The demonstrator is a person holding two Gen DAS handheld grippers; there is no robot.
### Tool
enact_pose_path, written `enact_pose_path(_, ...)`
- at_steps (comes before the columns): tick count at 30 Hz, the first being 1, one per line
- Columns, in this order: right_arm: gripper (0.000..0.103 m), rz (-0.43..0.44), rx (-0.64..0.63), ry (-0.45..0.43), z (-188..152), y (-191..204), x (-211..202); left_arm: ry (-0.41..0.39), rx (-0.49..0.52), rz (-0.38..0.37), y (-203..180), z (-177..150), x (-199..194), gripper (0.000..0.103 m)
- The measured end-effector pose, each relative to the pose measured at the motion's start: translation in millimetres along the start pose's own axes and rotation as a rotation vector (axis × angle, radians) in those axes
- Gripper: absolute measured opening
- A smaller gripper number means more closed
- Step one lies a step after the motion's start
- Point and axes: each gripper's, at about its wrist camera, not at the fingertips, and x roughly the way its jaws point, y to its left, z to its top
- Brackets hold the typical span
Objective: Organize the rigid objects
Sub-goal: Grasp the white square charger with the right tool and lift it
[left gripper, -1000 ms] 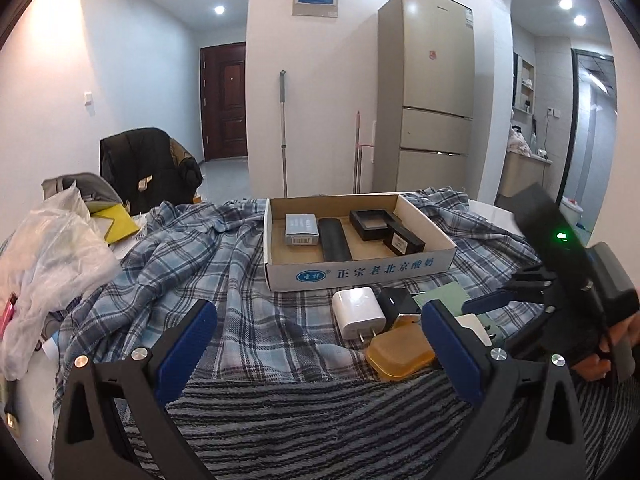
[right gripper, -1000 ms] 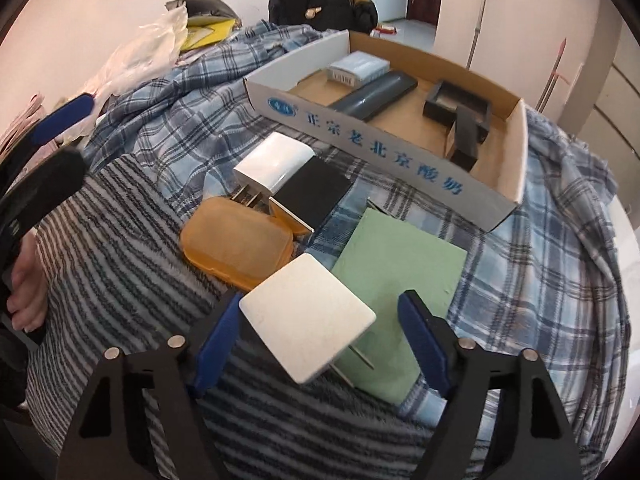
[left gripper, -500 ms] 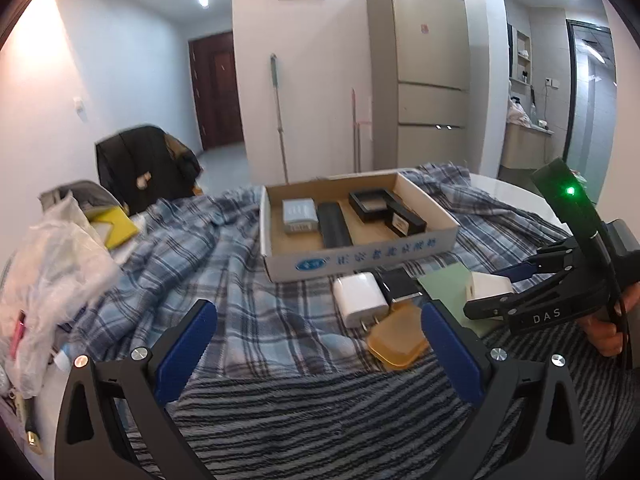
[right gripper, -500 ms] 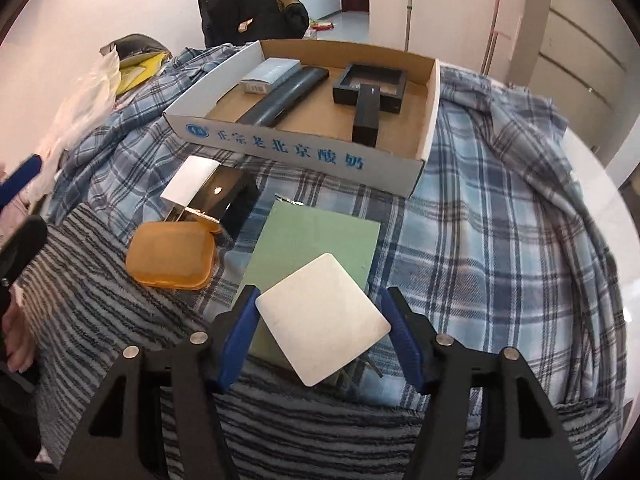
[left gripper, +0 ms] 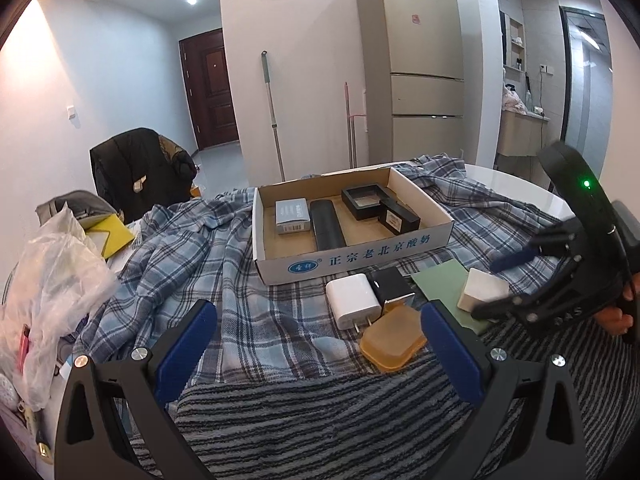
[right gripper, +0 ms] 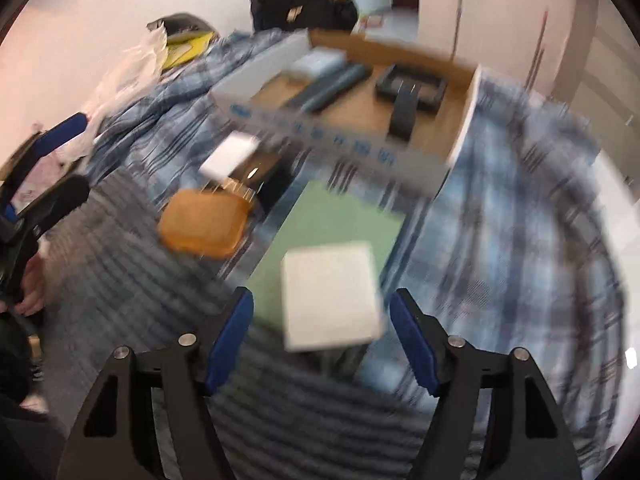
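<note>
while i watched from far away, the blue checked cloth (left gripper: 172,264) lay over most of the table, and a grey striped cloth (left gripper: 320,412) covered the near part. on the checked cloth sat the cardboard box (left gripper: 352,262), open at the top. in the box were a grey packet (left gripper: 293,216), a long black case (left gripper: 327,224), a black square tray (left gripper: 366,201) and a small black box (left gripper: 400,220).

just in front of the box lay a flat green card (right gripper: 332,220). a white block (right gripper: 330,294) sat on the near end of that card. to the left of the card were a white plug (left gripper: 353,300) and a black plug (left gripper: 390,286), side by side and touching. an orange case (left gripper: 393,338) lay just in front of them, at the edge of the striped cloth.

my right gripper (right gripper: 322,336) hung over the white block. its jaws had just been opening. the block sat between the blue pads (right gripper: 230,336), but i saw a gap on each side, so the pads did not press it and it was not held. this picture was blurry.

my left gripper (left gripper: 318,354) was spread wide with nothing between its pads. it hung over the striped cloth, near the orange case.
</note>
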Motion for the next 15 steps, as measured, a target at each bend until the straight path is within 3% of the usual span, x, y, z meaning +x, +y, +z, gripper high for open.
enact_pose_path(1, 0.07, -0.013, -0.012, 0.019, 2, 1, 5, 0.004, -0.001, 0.001, -1, 1, 1, 0.103)
enact_pose_path(3, 0.058, -0.002, -0.003, 0.082, 1, 0, 17, 0.018, -0.008, -0.025, -2, 3, 2, 0.103)
enact_pose_path(6, 0.046, 0.033, 0.04, 0.068, -1, -6, 15, 0.068, 0.027, -0.094, -5, 4, 7, 0.103)
enact_pose_path(9, 0.046, -0.02, 0.085, 0.028, -4, -12, 7, 0.084, 0.05, -0.086, -8, 1, 13, 0.103)
enact_pose_path(13, 0.046, 0.028, 0.186, -0.023, -8, -21, -12, 0.132, 0.099, -0.148, -12, 4, 23, 0.103)
enact_pose_path(15, 0.046, -0.002, 0.211, -0.059, -10, -25, -27, 0.175, 0.14, -0.171, -16, 5, 30, 0.103)
